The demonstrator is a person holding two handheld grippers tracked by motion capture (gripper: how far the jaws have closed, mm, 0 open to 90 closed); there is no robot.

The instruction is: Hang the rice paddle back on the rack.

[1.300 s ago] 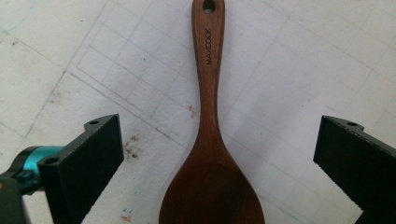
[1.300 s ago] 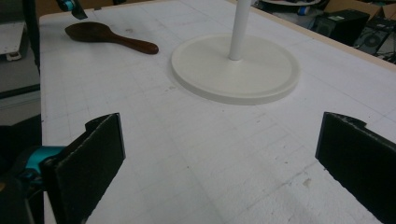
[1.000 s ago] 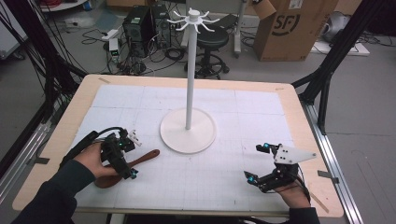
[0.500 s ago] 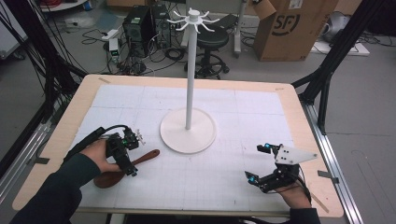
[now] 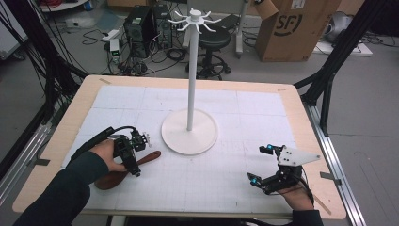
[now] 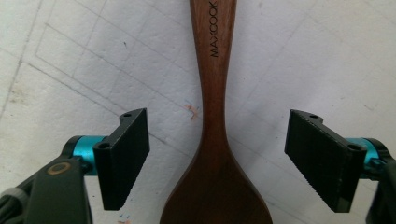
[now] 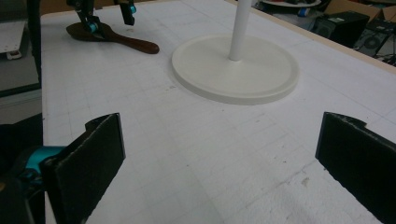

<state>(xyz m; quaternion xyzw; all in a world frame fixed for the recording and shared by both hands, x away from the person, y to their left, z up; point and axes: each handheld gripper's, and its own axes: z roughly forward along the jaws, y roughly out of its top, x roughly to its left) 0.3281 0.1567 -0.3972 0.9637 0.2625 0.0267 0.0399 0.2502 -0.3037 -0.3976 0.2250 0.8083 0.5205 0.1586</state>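
Wooden spoon (image 6: 215,140) flat on mat, between wide-open left gripper (image 6: 217,156) fingers, untouched; right gripper (image 7: 224,163) wide open, empty.

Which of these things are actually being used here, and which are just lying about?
In use, it seems:
wooden spoon, framed by the open left gripper
white hook stand, likely where it goes

Lying about:
right gripper, open, idle
cardboard box, stool, computer tower

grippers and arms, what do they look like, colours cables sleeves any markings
Both grippers are black-framed with flat black ribbed jaw pads on teal mounts. The left gripper trails a black cable looping back over the hand. The right gripper carries a grey three-cornered plate on top. Both forearms wear dark sleeves. No markings are legible on the grippers themselves.
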